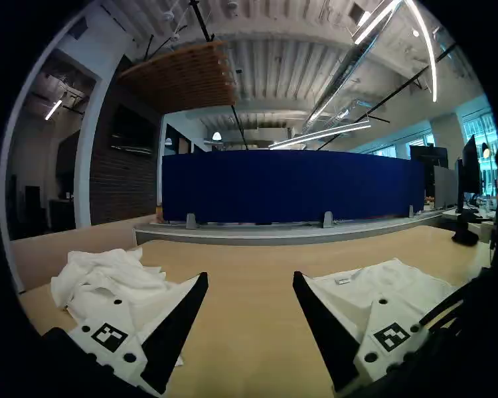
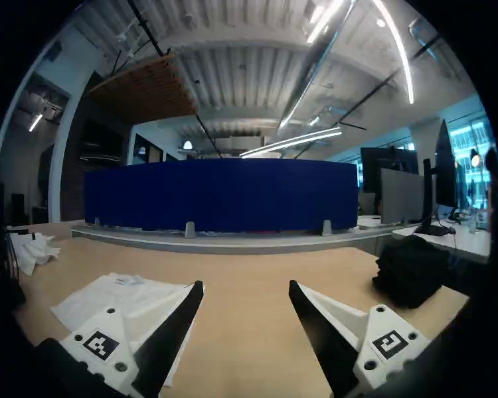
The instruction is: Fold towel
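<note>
Left gripper view, crumpled towel (image 1: 103,272), right gripper view, black bundle (image 2: 412,272), left claw (image 1: 249,276), right claw (image 2: 246,284) agape, empty

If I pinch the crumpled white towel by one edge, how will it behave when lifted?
Likely floppy: the crumpled towel lies in soft bunched folds, so it should drape, not hold shape. Probably light, looking thin. Pushed on the smooth table, it may bunch up.

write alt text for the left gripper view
An open hand-held gripper points across a wooden table, with a crumpled white towel lying on the left and a flatter white towel on the right. A long blue divider stands along the far side of the table.
</note>
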